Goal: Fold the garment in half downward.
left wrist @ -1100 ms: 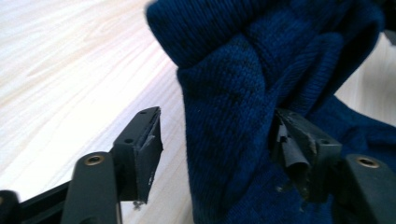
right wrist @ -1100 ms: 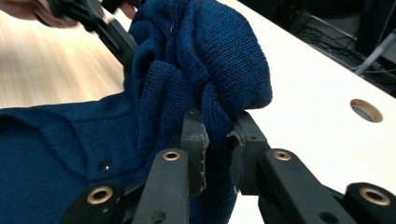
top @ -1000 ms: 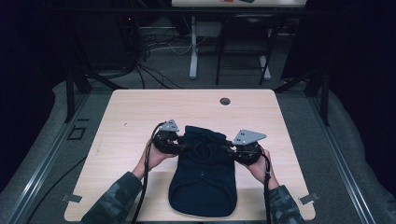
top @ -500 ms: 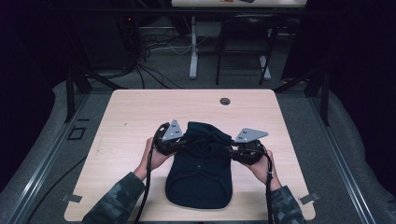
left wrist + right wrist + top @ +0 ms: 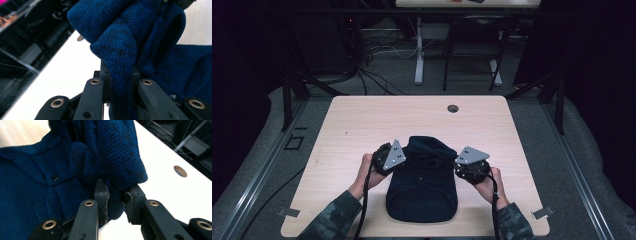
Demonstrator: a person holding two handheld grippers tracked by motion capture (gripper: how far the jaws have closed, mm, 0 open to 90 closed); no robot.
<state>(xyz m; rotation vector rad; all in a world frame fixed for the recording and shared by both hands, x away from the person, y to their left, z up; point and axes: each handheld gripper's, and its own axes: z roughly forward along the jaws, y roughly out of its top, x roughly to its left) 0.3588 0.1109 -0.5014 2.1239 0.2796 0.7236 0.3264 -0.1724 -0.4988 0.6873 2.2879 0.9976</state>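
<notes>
Pale wooden bench (image 5: pixel 362 125) in a dark room carries a dark blue knitted garment (image 5: pixel 422 192), lying at the near middle between the person's hands. Left tool (image 5: pixel 119 82) and right tool (image 5: pixel 115 202) each pinch a fold of its far edge; since a second ago that edge has come toward the person and doubled over the body. Judged: a fold under way, far end being laid over the near part.

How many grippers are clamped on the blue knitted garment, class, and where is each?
2. The left gripper pinches a fold at the blue knitted garment's left edge; the right gripper pinches a fold at its right edge. Both sit near the garment's far end on the table.
</notes>
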